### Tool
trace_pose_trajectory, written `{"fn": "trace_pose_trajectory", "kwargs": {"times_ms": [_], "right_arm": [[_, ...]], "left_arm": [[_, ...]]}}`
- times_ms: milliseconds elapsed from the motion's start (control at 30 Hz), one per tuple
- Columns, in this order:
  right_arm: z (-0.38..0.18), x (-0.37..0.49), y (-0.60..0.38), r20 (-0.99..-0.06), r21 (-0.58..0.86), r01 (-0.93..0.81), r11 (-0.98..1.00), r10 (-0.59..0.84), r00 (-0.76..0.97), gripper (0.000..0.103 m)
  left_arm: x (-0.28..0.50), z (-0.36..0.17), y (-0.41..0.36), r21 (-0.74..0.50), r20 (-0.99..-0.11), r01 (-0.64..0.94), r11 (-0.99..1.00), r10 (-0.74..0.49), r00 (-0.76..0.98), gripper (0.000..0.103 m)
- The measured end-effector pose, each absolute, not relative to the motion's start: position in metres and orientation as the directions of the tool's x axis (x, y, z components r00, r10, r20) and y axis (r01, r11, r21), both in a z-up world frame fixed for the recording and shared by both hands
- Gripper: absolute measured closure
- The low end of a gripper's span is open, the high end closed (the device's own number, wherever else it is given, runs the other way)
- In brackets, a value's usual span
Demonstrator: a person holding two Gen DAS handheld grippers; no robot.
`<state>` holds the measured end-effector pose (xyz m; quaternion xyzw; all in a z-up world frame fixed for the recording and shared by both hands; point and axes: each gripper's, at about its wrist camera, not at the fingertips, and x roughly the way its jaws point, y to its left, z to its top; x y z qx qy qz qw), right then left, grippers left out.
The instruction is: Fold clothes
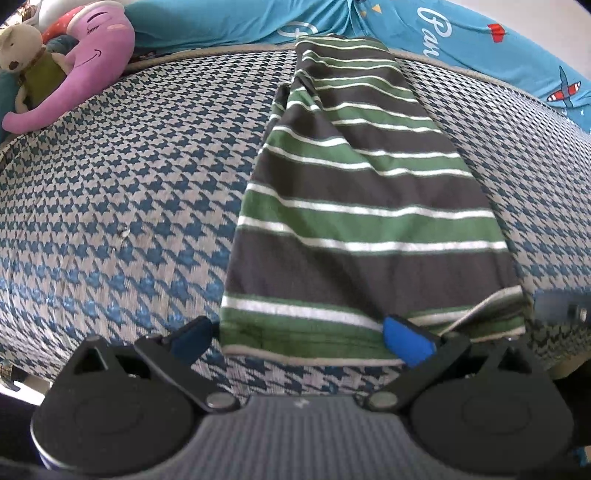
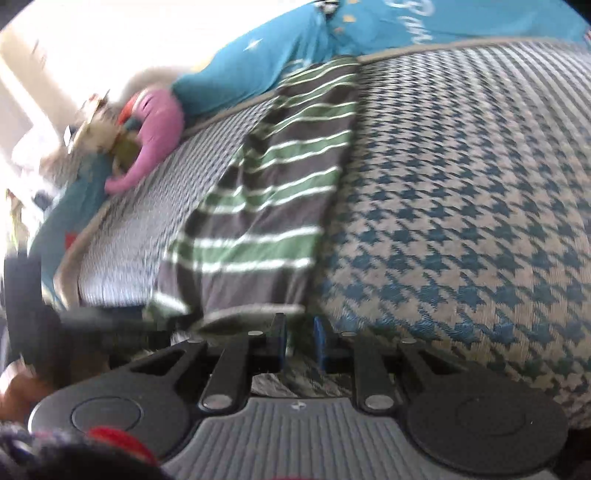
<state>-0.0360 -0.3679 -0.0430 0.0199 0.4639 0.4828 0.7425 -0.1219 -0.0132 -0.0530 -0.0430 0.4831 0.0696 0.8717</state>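
- The striped garment (image 1: 362,206) lay as a long, narrow strip on the houndstooth bed (image 1: 122,206), running away from both sets of fingers.
- Sides seemed folded in; lengthwise folds looked left.
- The left gripper (image 1: 303,338) was spread around its near hem.
- The right gripper (image 2: 300,341) was nearly closed at the hem; whether it pinched cloth was unclear.

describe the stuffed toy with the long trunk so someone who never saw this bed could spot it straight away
Start from the houndstooth bed cover and follow it to its far left corner, where soft toys are piled beside the turquoise bedding. The purple plush elephant lies there, its trunk curling down onto the cover. Unlike the cream teddy bear beside it, it is plain purple with a stitched smile.
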Motion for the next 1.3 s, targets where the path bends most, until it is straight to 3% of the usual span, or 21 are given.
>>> {"fn": "trace_pose_trajectory", "kwargs": {"times_ms": [200,500,700,933,1167,1300], "right_arm": [[-0.046,-0.020,-0.361,-0.624,0.569,-0.633,0.524,0.777,0.082,0.085],[-0.059,-0.008,-0.338,-0.638,0.617,-0.582,0.530,0.770,0.024,0.087],[-0.057,-0.021,-0.341,-0.681,0.562,-0.648,0.514,0.733,-0.009,0.096],[-0.060,-0.050,-0.345,-0.780,0.410,-0.782,0.469,0.625,-0.034,0.097],[-0.041,-0.026,-0.373,-0.626,0.552,-0.695,0.461,0.779,0.020,0.095],[-0.045,-0.013,-0.372,-0.620,0.576,-0.649,0.497,0.783,0.050,0.094]], "left_arm": [[-0.123,-0.053,-0.013,-0.012,-0.850,-0.159,0.987,0.074,0.522,0.000],[-0.122,-0.054,-0.011,-0.024,-0.852,-0.162,0.987,0.065,0.520,0.000],[-0.121,-0.053,-0.010,-0.040,-0.849,-0.177,0.983,0.060,0.525,0.000],[-0.119,-0.050,-0.007,-0.064,-0.842,-0.204,0.977,0.057,0.537,0.000],[-0.113,-0.044,-0.011,-0.080,-0.824,-0.202,0.976,0.049,0.564,0.000],[-0.099,-0.037,-0.017,-0.099,-0.820,-0.175,0.980,0.020,0.572,0.000]]}}
